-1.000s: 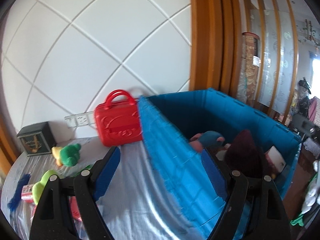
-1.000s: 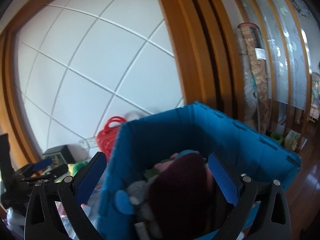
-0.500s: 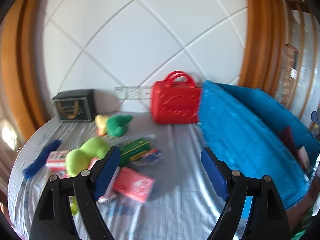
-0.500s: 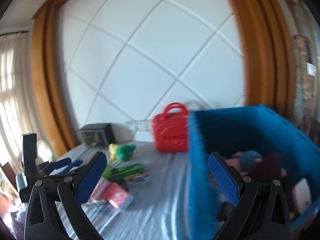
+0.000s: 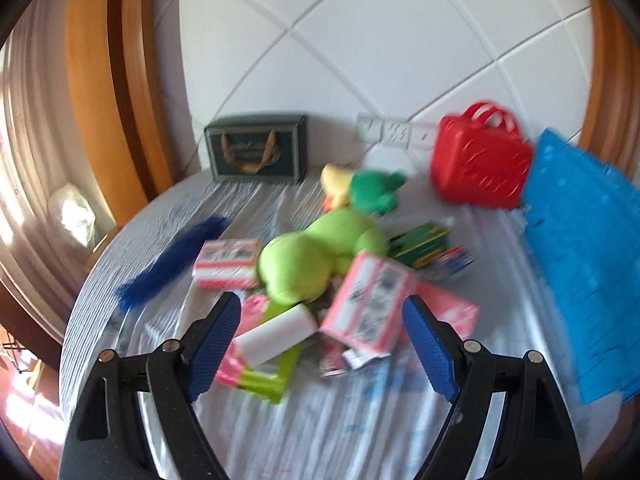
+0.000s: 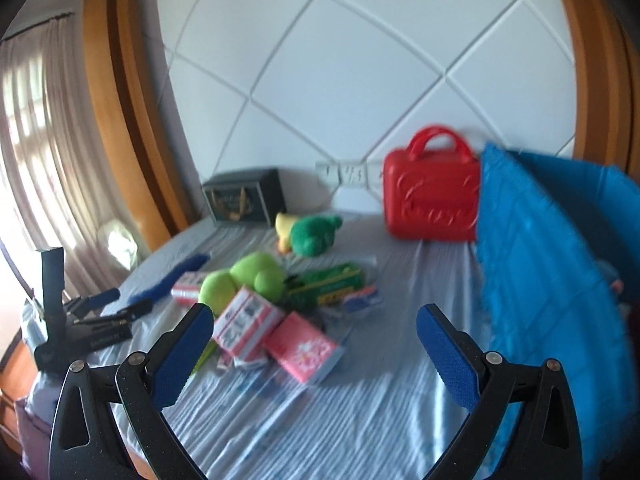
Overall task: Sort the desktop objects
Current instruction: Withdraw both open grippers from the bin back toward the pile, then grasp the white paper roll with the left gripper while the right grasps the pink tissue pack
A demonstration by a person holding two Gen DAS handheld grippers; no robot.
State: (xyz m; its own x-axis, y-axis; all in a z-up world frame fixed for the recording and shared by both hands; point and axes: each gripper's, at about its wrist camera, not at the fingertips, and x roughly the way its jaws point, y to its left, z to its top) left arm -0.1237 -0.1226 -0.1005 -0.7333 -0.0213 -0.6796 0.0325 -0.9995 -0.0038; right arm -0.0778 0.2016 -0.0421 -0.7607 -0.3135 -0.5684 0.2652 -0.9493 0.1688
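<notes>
A second before, both tongs had hung over the blue bin (image 6: 552, 280), looking down on the soft toys already inside it. By this moment both had swung away to the left and faced the heap of unsorted things on the worktop (image 5: 360, 420), so a drop-off seemed finished and a fresh pick about to begin.

The left tongs (image 5: 322, 344) stood wide open and held nothing. Between their tips lay a white roll (image 5: 276, 332) on a pink and green packet, with a pink-and-white box (image 5: 366, 308) just inside the right tip. Ahead of them sat the lime-green plush (image 5: 316, 256), and beyond it the green and yellow plush (image 5: 368, 192). A blue feather (image 5: 172, 264) lay ahead to the left, the red toy case (image 5: 480, 168) far ahead to the right, the bin at the right edge.

The right tongs (image 6: 312, 340) were likewise spread wide and empty, a pink packet (image 6: 302, 346) lying between their tips. The left tongs looked nearer the heap, so the white roll or the box was probably the next thing to go.
</notes>
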